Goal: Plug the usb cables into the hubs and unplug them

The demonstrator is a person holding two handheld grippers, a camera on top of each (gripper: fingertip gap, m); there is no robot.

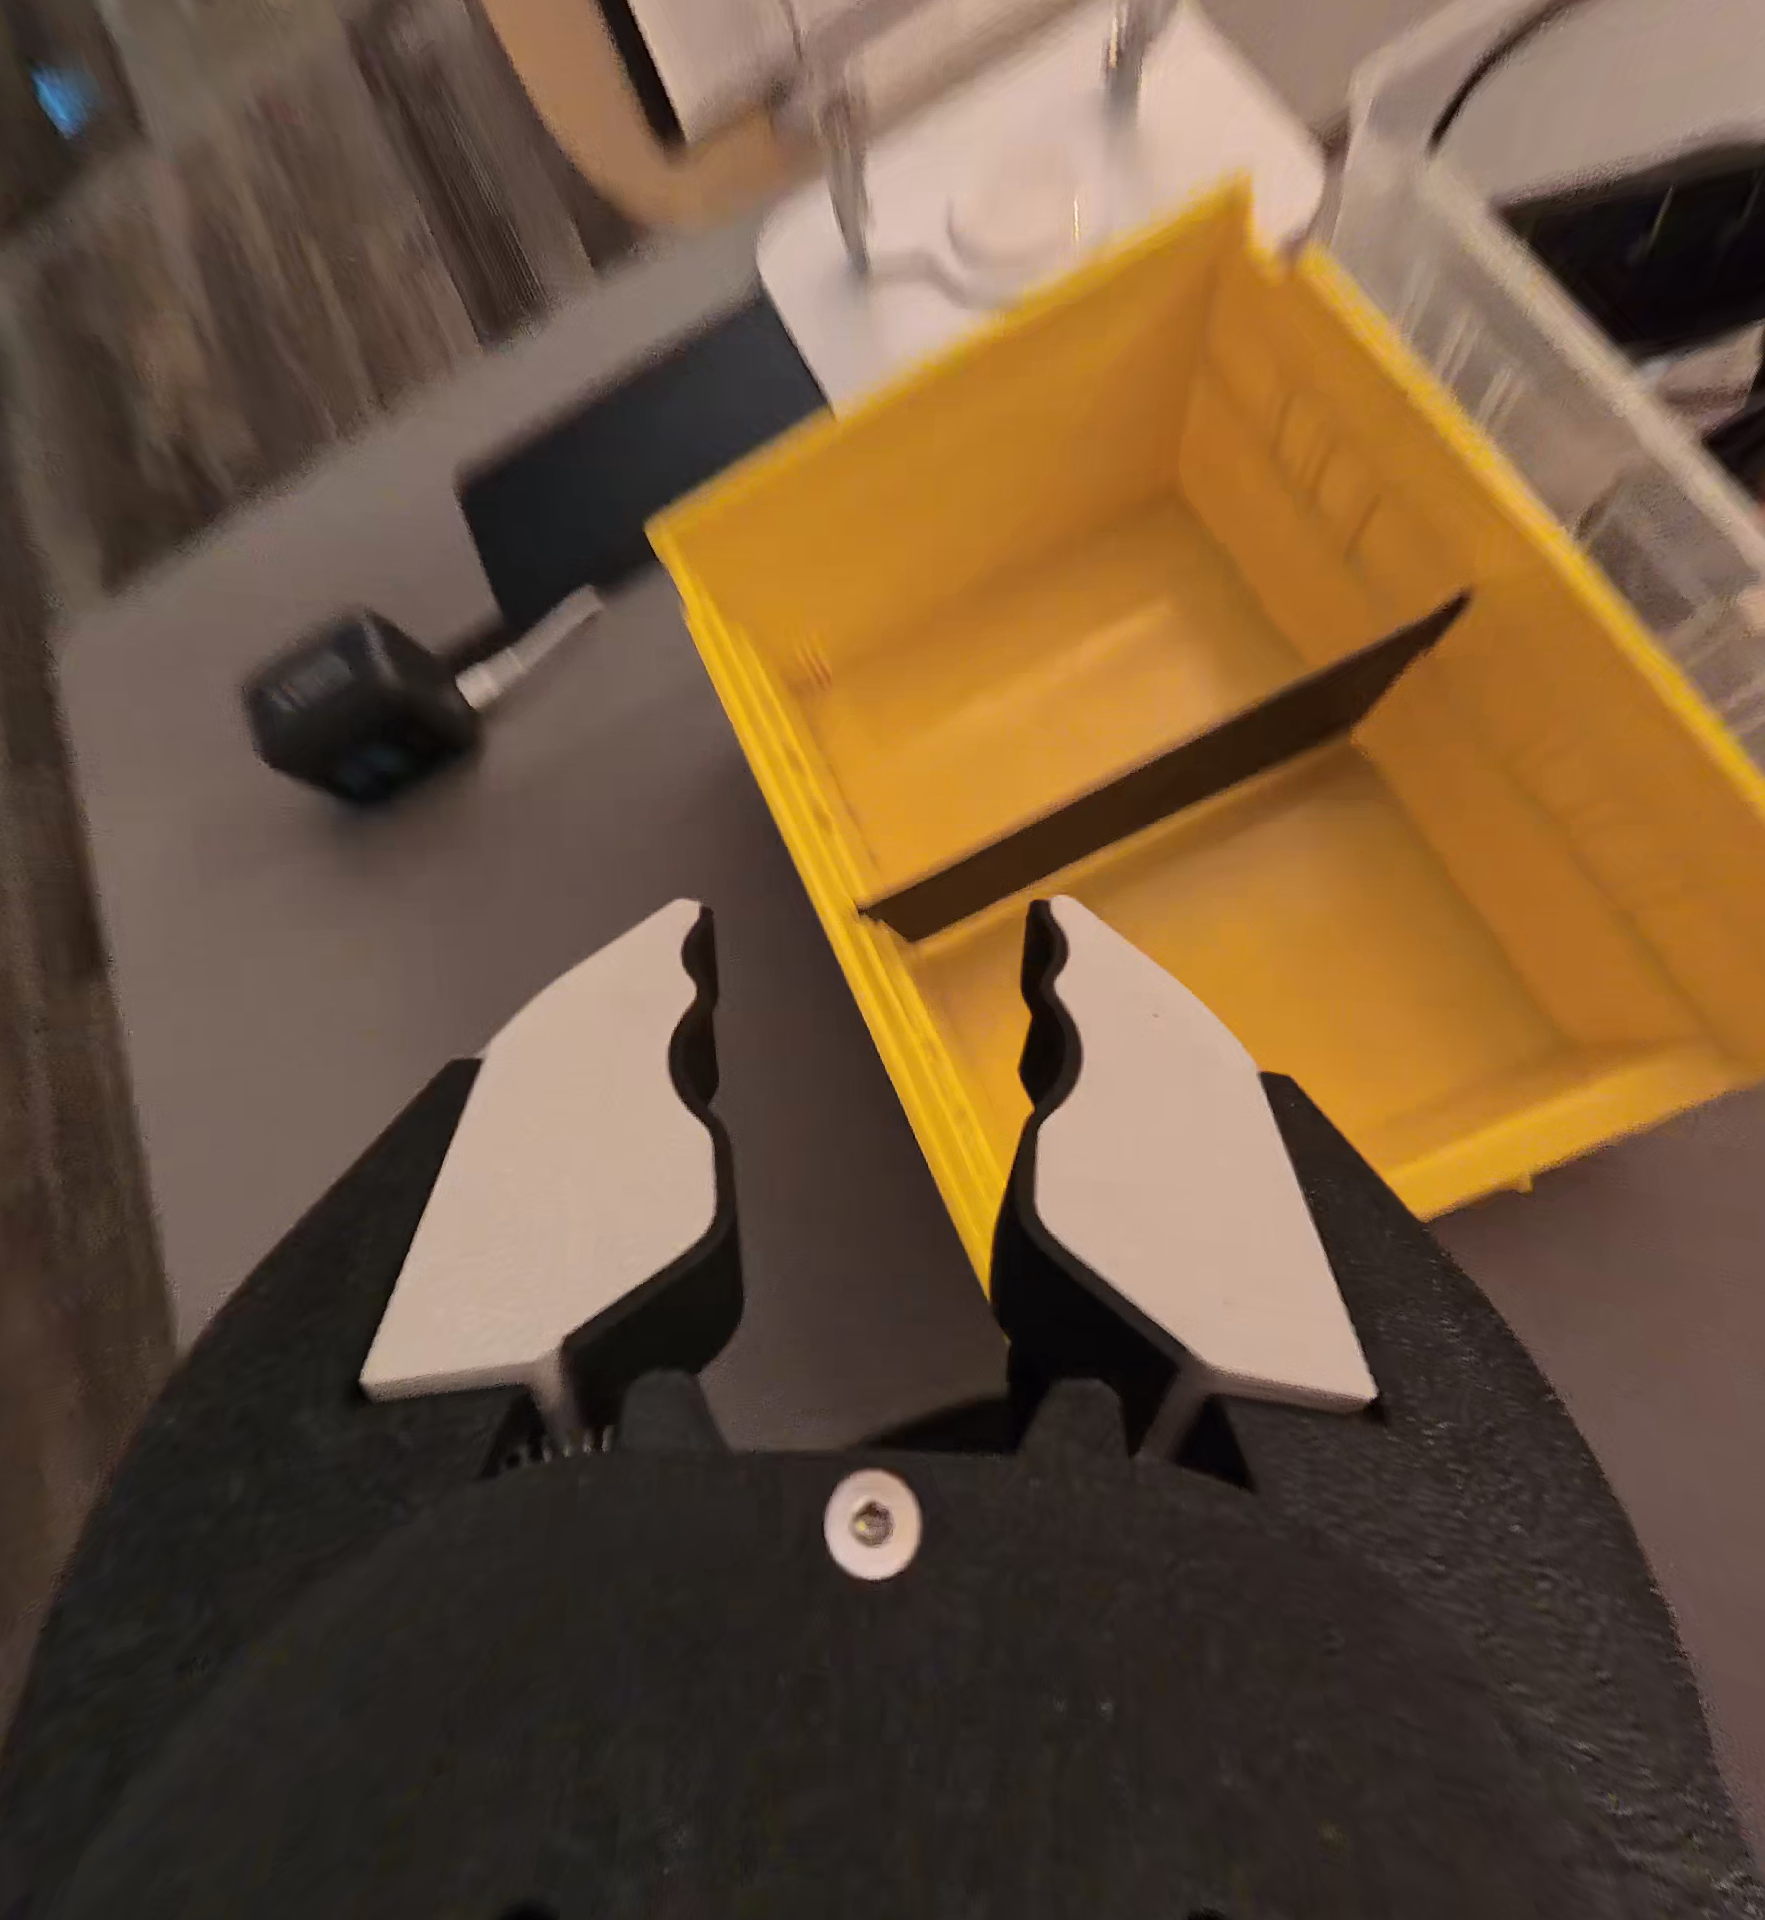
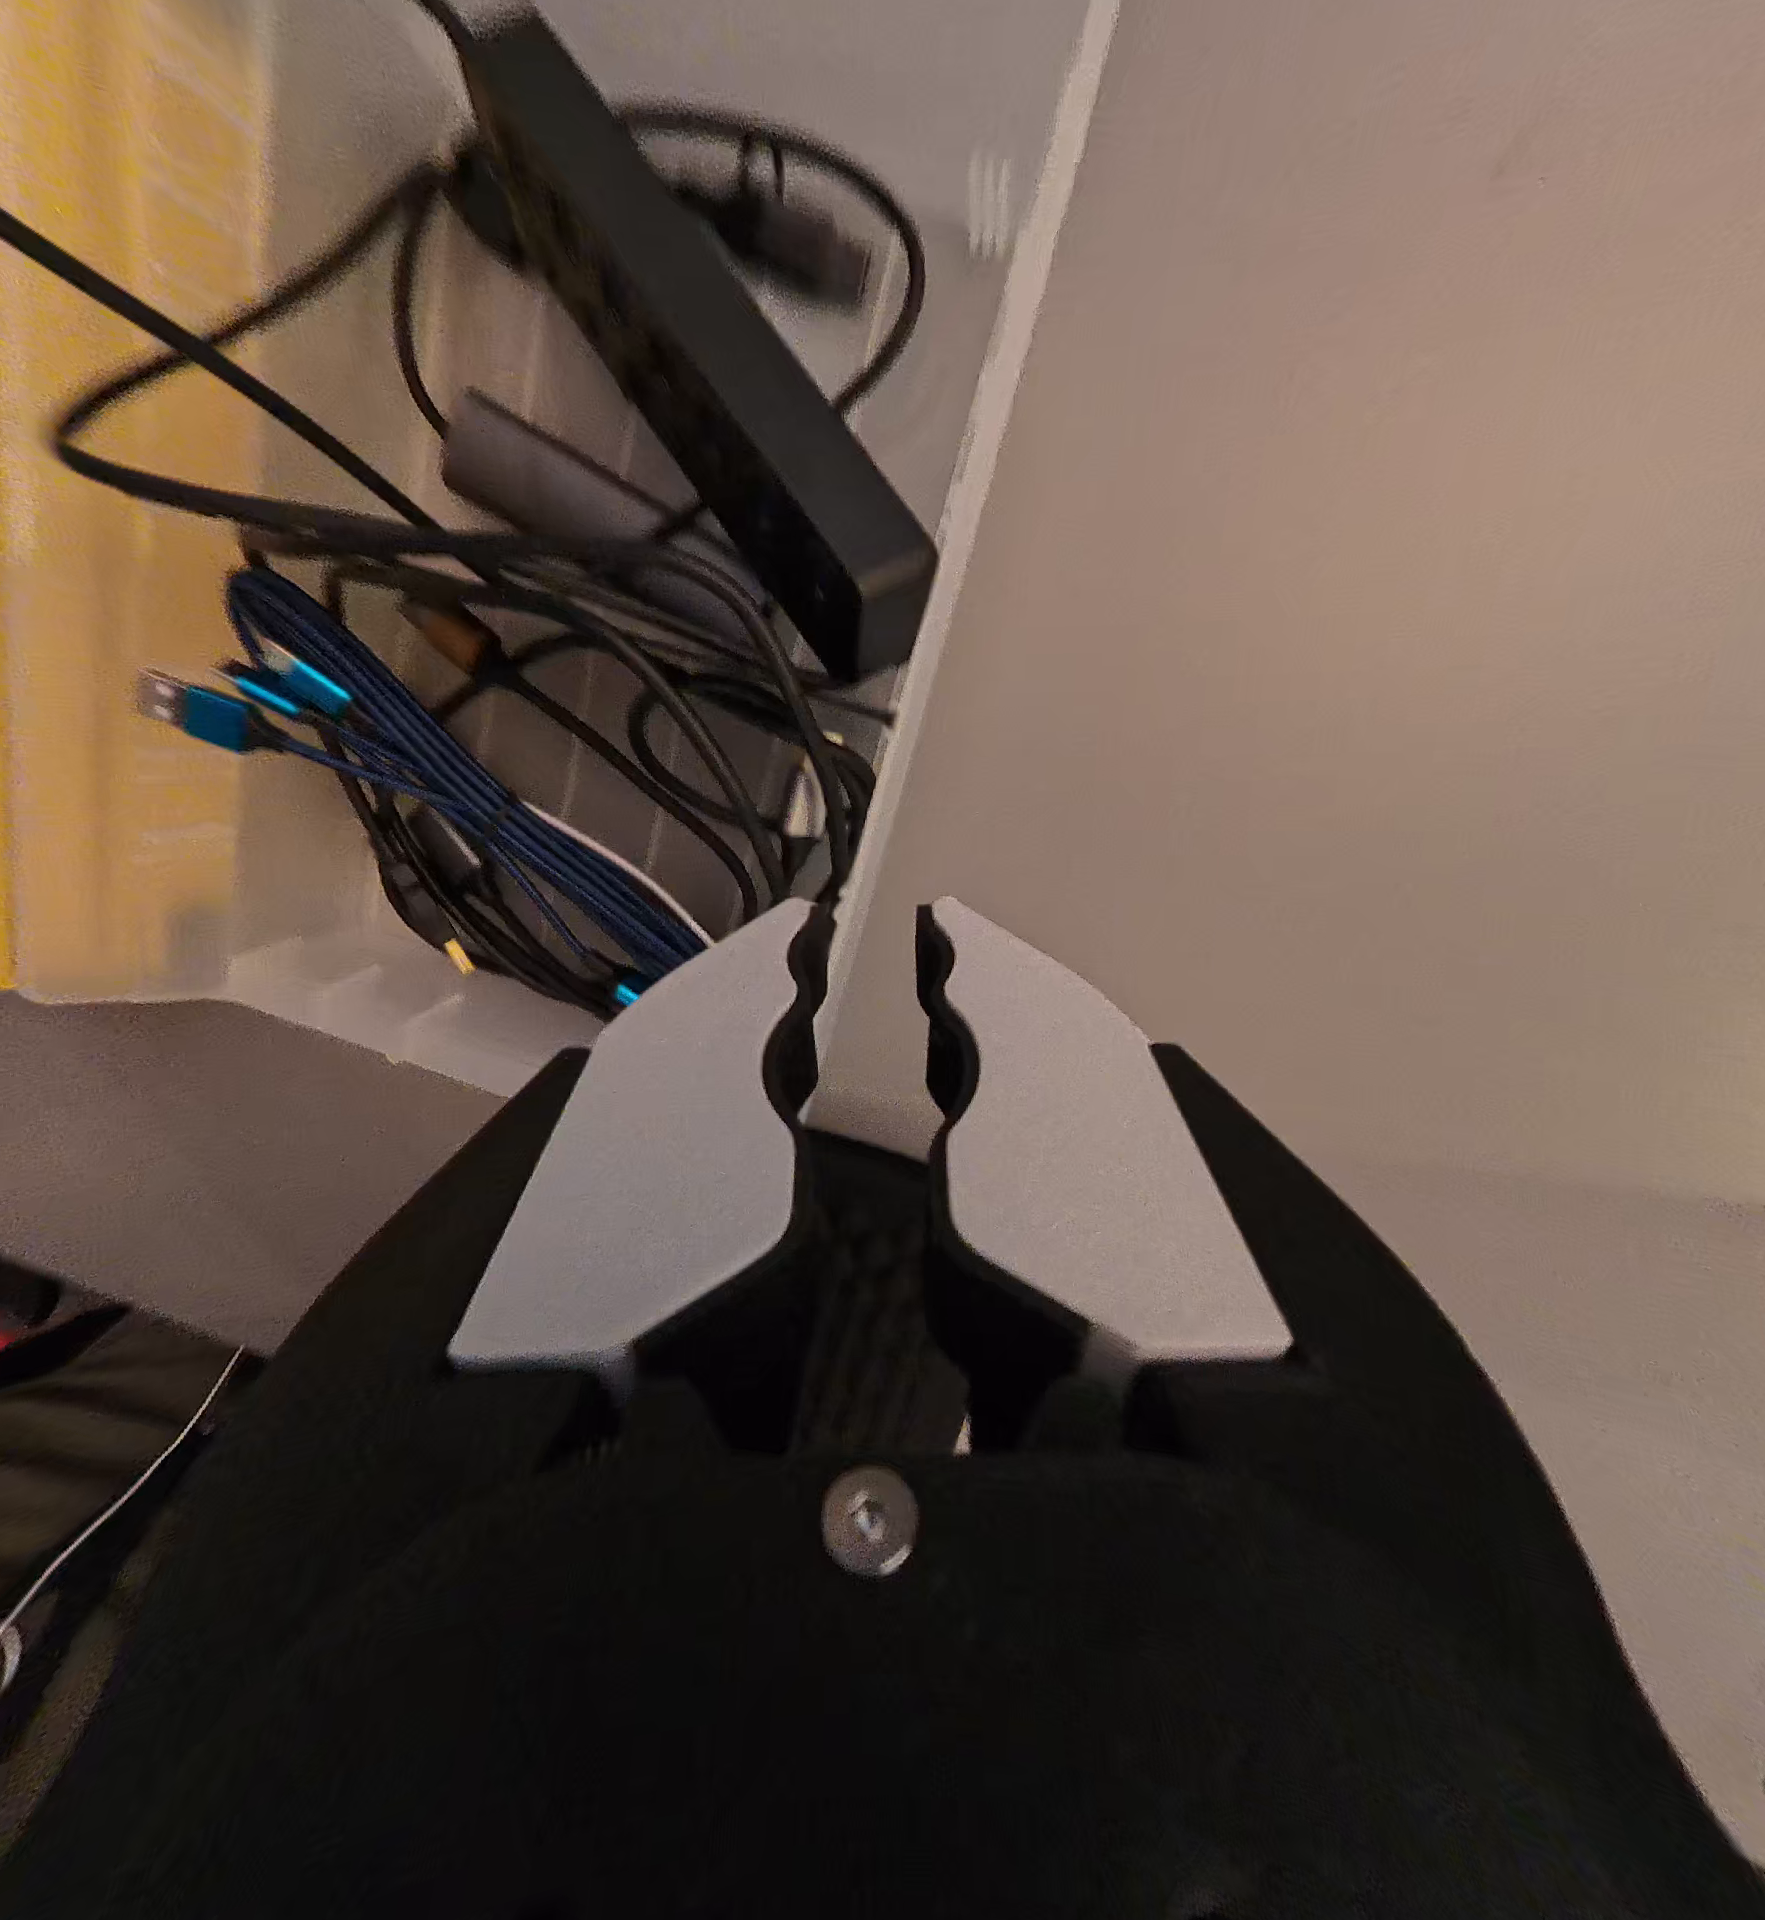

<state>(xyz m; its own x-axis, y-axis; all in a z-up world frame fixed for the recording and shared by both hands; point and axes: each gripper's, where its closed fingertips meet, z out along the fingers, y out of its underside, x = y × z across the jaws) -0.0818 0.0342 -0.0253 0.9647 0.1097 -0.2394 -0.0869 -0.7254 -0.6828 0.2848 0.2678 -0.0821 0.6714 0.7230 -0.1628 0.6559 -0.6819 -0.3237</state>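
Here a yellow bin (image 1: 1221, 748) sits on a grey tabletop (image 1: 338, 987).

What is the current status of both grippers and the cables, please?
Left gripper open, empty, over yellow bin. Right gripper open, empty, at clear bin's edge. Cables and black hub tangled together inside.

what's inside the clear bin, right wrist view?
Clear bin holds a black hub, a grey hub, blue braided cables and tangled black cables. Anything beneath the tangle is hidden.
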